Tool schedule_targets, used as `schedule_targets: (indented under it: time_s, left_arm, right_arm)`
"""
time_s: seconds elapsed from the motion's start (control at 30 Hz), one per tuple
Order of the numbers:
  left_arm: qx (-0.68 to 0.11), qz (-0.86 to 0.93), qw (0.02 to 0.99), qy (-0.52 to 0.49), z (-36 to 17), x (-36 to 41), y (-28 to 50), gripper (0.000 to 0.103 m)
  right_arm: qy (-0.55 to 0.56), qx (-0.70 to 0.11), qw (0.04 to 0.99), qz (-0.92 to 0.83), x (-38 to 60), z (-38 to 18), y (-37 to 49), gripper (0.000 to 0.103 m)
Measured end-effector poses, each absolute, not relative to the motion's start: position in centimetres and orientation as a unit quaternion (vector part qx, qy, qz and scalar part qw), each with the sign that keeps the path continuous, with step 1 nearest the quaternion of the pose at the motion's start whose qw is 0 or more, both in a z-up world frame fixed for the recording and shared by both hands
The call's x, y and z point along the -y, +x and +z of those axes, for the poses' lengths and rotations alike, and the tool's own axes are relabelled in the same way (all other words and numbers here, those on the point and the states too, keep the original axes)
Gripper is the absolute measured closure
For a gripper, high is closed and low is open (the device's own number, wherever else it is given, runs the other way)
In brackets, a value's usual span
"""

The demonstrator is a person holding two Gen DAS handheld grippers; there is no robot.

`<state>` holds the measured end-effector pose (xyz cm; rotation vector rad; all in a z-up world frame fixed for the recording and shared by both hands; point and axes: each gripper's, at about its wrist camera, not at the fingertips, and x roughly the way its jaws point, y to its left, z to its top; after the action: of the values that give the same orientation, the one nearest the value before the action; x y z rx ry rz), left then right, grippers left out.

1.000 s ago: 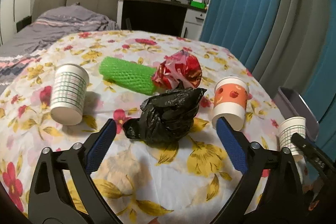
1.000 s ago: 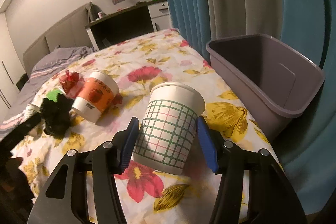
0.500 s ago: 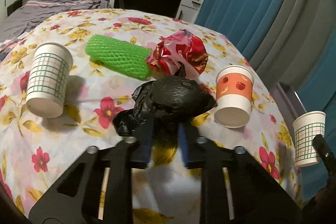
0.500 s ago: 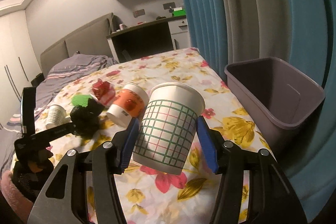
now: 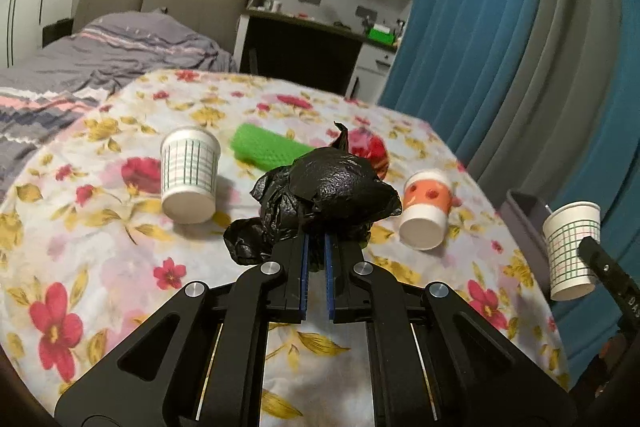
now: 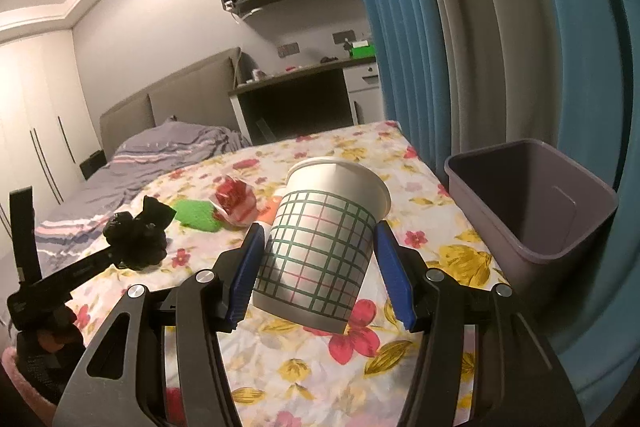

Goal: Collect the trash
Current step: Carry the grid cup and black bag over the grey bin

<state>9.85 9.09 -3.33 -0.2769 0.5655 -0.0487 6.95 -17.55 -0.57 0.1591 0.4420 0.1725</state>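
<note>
A table covered in a white cloth printed with red and yellow flowers [image 5: 120, 267] fills the middle of the left wrist frame, bearing a grid-patterned white paper cup [image 5: 189, 174] at centre left, a green foam-net sleeve [image 5: 264, 149], a crumpled red wrapper [image 5: 374, 151] and an orange-banded paper cup [image 5: 426, 213] at centre right.

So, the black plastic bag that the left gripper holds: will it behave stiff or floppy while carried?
Probably floppy: the black plastic bag is crumpled film, and a lobe sags beside the left gripper. It looks light, since a pinch at its bottom holds it. It may slip, because only a thin fold sits between the pads.
</note>
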Motion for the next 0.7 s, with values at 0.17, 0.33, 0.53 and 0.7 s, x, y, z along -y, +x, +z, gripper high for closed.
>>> schedule_targets:
  time_s: [0.17, 0.33, 0.53, 0.7]
  left_arm:
    - [-0.264, -0.038, 0.955, -0.128, -2.0, -7.8, 8.9, 0.097]
    - [-0.258, -0.056, 0.957, -0.116, -1.1, -5.9, 8.5, 0.097]
    - [-0.252, -0.08, 0.96, -0.094, -0.1, -2.8, 8.6, 0.097]
    - [-0.248, -0.11, 0.96, -0.077, 0.7, 0.4, 9.2, 0.097]
  right_arm:
    - [0.079, -0.204, 0.972, 0.09, 18.0, 0.2, 5.8, 0.048]
    - [0.079, -0.188, 0.975, 0.086, 18.6, 0.9, 4.4, 0.048]
    - [0.079, -0.174, 0.978, 0.078, 20.0, 1.5, 3.8, 0.048]
    - [0.079, -0.16, 0.982, 0.063, 21.1, 2.3, 3.1, 0.048]
